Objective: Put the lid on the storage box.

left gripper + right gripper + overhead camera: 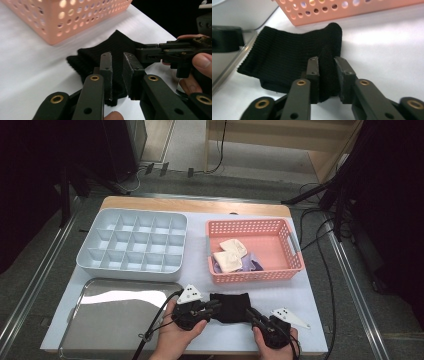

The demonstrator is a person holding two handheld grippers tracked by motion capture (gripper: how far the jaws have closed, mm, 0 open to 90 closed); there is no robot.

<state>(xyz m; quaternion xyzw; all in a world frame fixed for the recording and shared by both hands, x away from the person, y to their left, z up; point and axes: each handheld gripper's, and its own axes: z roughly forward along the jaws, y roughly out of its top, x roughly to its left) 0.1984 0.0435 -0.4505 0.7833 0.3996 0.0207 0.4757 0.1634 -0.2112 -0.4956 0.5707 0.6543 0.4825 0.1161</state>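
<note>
Black knit cloth (230, 306) lies on white table (300, 295), lower centre of high view, just below pink basket (254, 251). Left gripper (214, 307) is clamped on its left edge, right gripper (251, 313) pinches its right edge w/ a raised fold between the pads.

Black ribbed cloth (229, 306); pink perforated basket (295, 251); cream and lilac pieces (228, 261) inside; pale grey divided tray (84, 251).
</note>
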